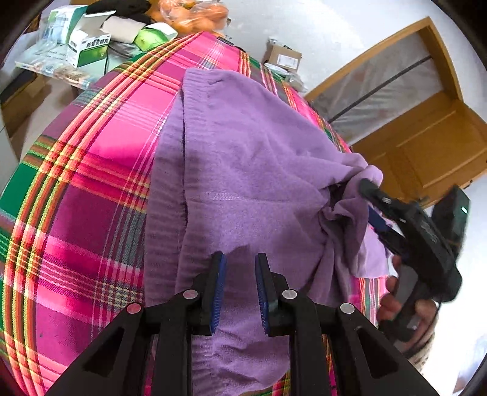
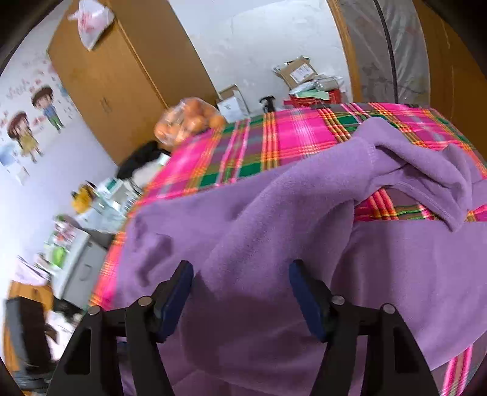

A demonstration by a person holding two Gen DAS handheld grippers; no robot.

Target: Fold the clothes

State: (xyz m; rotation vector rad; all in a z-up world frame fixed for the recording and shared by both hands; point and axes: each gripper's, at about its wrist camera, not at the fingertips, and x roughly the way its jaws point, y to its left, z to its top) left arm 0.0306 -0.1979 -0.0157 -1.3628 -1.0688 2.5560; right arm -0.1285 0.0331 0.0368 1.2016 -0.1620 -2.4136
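In the left wrist view, a purple fleece garment [image 1: 243, 158] is seen spread along the middle of a counter covered by a pink, green and yellow plaid cloth [image 1: 91, 189]. Its ribbed hem lies toward the far edge, and its right side is gathered into a bunch near the right edge. The left tool [image 1: 240, 289] is held over the garment with its jaws narrowly parted; nothing is pinched. At the bunch, the right tool [image 1: 369, 201] is seen with a hand [image 1: 404, 301] on its grip, fabric draped around its tips. Boxes [image 1: 88, 45] and a bag of oranges [image 1: 194, 15] are stacked beyond the far left corner.

In the right wrist view, the garment [image 2: 274, 213] is shown rumpled, a sleeve folded across. The right tool [image 2: 240, 292] is spread wide above it, gripping nothing. A wooden wardrobe [image 2: 121, 76] is seen behind.
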